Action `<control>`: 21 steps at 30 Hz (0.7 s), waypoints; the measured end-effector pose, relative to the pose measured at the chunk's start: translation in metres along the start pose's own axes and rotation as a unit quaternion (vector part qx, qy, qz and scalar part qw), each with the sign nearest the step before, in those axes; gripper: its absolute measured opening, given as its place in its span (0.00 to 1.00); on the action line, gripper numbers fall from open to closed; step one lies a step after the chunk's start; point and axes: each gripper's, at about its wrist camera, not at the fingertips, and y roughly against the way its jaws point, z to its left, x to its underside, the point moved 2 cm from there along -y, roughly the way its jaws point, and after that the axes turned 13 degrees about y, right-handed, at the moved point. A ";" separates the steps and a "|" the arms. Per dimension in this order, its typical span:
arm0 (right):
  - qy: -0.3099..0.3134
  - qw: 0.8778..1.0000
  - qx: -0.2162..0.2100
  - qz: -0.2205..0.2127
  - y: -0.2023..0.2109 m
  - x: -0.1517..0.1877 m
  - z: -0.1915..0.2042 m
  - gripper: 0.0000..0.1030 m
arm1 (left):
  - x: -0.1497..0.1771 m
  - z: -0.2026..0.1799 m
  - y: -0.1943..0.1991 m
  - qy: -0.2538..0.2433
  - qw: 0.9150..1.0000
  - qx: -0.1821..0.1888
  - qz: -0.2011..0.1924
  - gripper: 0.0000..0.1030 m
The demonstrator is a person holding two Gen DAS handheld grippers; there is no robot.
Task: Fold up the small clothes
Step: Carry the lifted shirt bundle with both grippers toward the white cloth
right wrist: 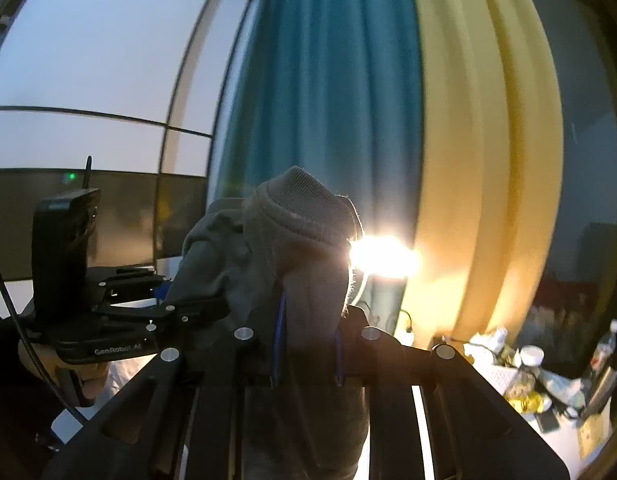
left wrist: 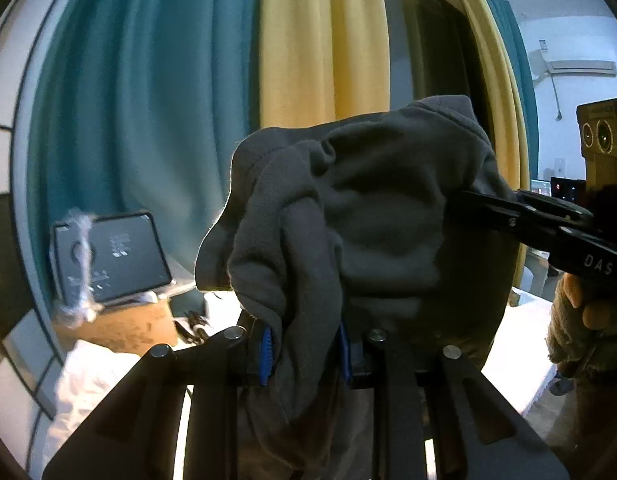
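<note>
A small grey fleece garment is held up in the air between both grippers. My left gripper is shut on its lower left part, cloth bunched between the blue pads. My right gripper comes in from the right and pinches the garment's right side. In the right wrist view my right gripper is shut on a ribbed cuff or hem of the grey garment, and the left gripper grips it at the left.
Teal curtains and yellow curtains hang behind. A dark tablet leans on a cardboard box at left. White bedding lies below. A cluttered table with bottles is at lower right. A bright lamp glares.
</note>
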 end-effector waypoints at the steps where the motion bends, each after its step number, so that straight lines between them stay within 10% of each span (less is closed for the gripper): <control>1: 0.004 1.000 -0.002 -0.005 0.001 -0.004 0.003 0.20 | -0.002 0.004 0.004 -0.003 1.000 -0.003 -0.004 0.23; 21: 0.016 0.997 -0.077 0.009 -0.011 -0.007 0.062 0.20 | 0.022 0.044 0.035 -0.003 0.999 -0.046 0.027 0.23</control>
